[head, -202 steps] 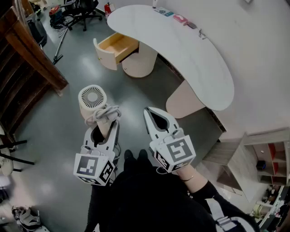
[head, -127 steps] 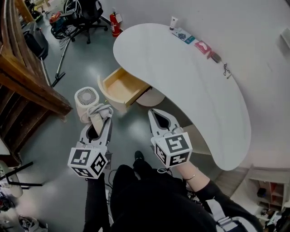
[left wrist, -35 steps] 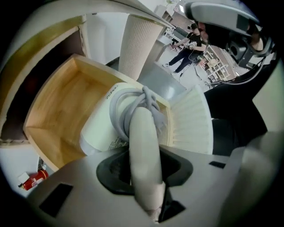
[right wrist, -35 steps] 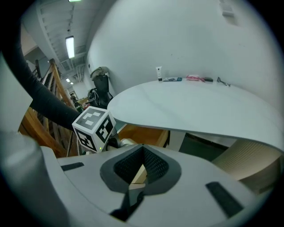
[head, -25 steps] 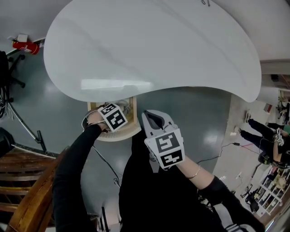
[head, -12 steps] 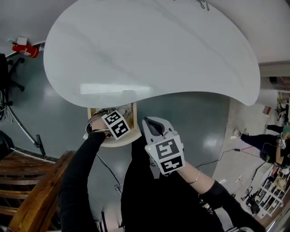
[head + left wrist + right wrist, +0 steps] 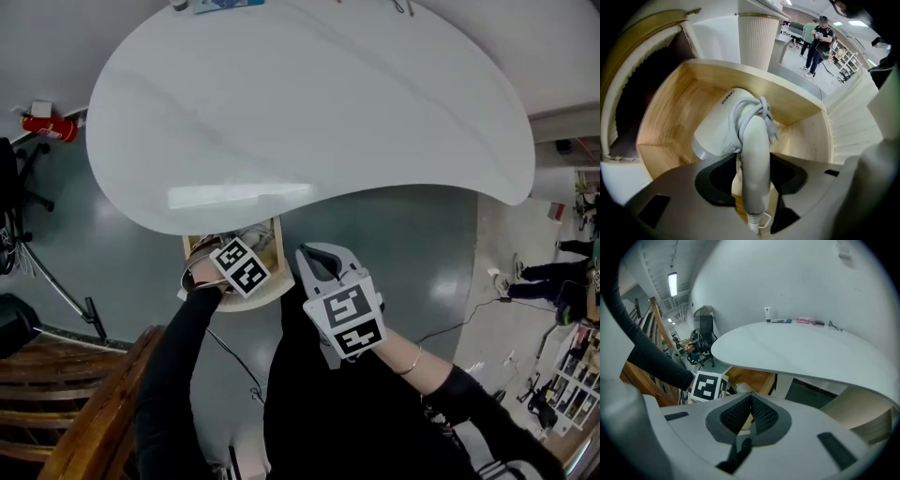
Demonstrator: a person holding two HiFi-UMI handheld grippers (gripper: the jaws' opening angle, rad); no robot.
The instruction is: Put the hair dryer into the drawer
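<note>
Where the head view looked steeply down, the white bench (image 7: 309,103) filled the upper half of the frame; under its near edge, left of centre, the wooden drawer (image 7: 274,242) stood pulled out; inside it, in the left gripper view, the white hair dryer (image 7: 723,129) lay with its handle reaching toward the lower centre of the frame; the left tool (image 7: 236,266) pointed down into the drawer, its jaws opening, the handle between them with a gap at each side, so released; the right tool (image 7: 750,401) hung just right of the drawer, clenched on nothing; the grey cord (image 7: 757,110) was wound around the handle's far end.
</note>
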